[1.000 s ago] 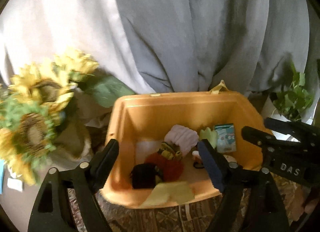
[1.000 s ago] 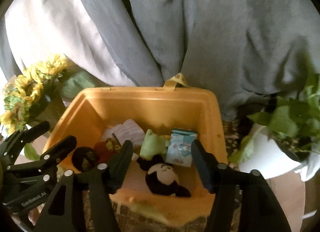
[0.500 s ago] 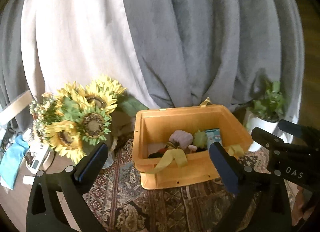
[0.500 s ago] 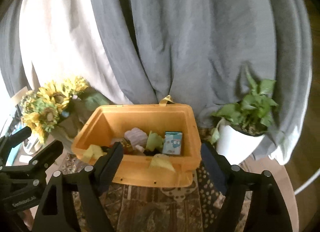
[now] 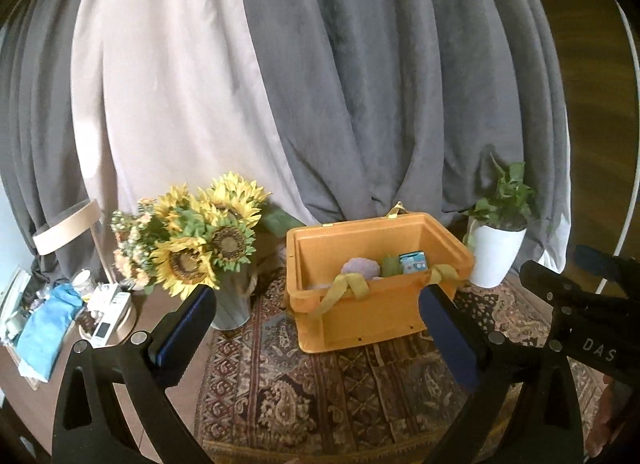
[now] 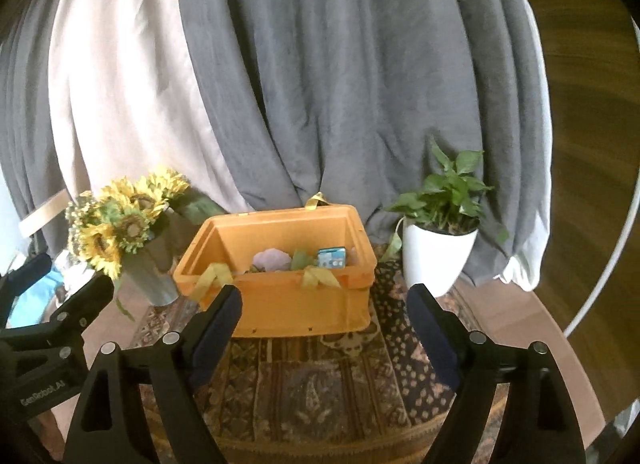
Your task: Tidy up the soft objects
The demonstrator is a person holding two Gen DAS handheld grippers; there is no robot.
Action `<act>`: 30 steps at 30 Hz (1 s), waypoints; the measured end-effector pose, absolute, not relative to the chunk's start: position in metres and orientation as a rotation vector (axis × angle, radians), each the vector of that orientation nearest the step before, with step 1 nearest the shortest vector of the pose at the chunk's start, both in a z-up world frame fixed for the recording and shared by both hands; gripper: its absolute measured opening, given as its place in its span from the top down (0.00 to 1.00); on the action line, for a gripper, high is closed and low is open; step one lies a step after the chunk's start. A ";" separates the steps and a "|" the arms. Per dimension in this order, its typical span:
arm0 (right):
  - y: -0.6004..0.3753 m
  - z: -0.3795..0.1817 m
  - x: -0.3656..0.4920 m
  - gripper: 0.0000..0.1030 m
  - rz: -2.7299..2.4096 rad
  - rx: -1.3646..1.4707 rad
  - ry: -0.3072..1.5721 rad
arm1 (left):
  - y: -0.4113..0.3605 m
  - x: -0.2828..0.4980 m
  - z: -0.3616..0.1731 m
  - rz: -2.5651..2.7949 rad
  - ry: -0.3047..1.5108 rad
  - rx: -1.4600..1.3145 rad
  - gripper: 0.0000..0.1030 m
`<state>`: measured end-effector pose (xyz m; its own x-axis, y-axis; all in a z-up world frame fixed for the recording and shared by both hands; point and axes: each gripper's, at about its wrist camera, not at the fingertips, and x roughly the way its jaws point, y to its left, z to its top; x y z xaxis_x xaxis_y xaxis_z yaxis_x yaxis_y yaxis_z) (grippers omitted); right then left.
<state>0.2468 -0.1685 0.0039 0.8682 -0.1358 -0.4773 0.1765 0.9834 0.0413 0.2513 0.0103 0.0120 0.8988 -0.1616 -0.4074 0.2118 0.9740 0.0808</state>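
Right wrist: patterned rug (image 6: 320,380) bare before orange bin (image 6: 280,284).

left wrist: faces 12 o'clock, orange bin (image 5: 372,304) at 1 o'clock, near
right wrist: same bin (image 6: 296,300) centred
shared: bin, sunflowers (image 5: 200,248)

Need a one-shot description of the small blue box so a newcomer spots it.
Find the orange bin on the patterned rug, between sunflowers and potted plant. Inside at the right, beside a lilac plush and a green toy, stands the blue box: the only hard-edged, printed item.
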 end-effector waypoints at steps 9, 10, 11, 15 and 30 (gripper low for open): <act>-0.164 0.008 0.184 0.17 -0.144 0.058 0.470 | 0.007 0.183 0.016 -0.146 0.371 0.106 0.00; -0.164 0.009 0.178 0.17 -0.141 0.057 0.468 | 0.007 0.174 0.017 -0.138 0.366 0.101 0.00; -0.165 0.009 0.171 0.17 -0.138 0.058 0.466 | 0.007 0.167 0.016 -0.138 0.364 0.098 0.00; -0.167 0.010 0.144 0.17 -0.124 0.059 0.464 | 0.005 0.139 0.018 -0.130 0.353 0.086 0.00; -0.172 0.018 0.050 0.12 -0.122 0.037 0.413 | 0.002 0.050 0.018 -0.124 0.333 0.072 0.00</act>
